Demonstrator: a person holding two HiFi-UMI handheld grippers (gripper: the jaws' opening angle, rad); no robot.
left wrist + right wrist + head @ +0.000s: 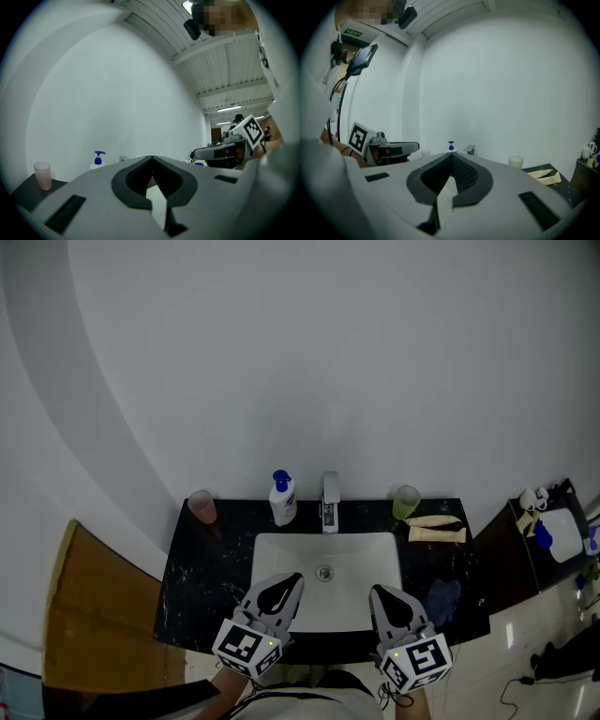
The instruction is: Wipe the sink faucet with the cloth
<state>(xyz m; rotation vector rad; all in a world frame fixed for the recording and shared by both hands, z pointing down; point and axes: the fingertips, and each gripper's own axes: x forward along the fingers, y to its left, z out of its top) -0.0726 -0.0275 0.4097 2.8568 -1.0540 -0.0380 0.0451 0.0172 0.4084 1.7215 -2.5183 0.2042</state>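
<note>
**Cloth not picked up, and a crowded back rim around the faucet**

The left tool (pixel 281 589) hangs over the front of the white basin (pixel 272 554) with its jaws closed together and nothing between them. It is unlikely to cause trouble unless it swings back toward the soap dispenser (pixel 282 498). That bottle stands just beside the faucet (pixel 330 502), on its left, and in my judgement it is the likeliest casualty: a wide wiping stroke would tip it into the basin. The faucet itself stands upright at the middle of the back rim, its long axis vertical, and its spout points forward over the basin toward the drain (pixel 324 573). A green cup (pixel 406 502) sits near it on the right, so a stroke that way has little room either.

The right tool (pixel 386 596) is also fully closed and empty. The blue cloth (pixel 442 600) lies crumpled on the black bench (pixel 202 568) just right of the basin, near the front edge and close beside this tool. Its heap runs roughly front to back. If the 2 jaws do not part first, the tool would only shove the cloth, perhaps off the front edge.
</note>
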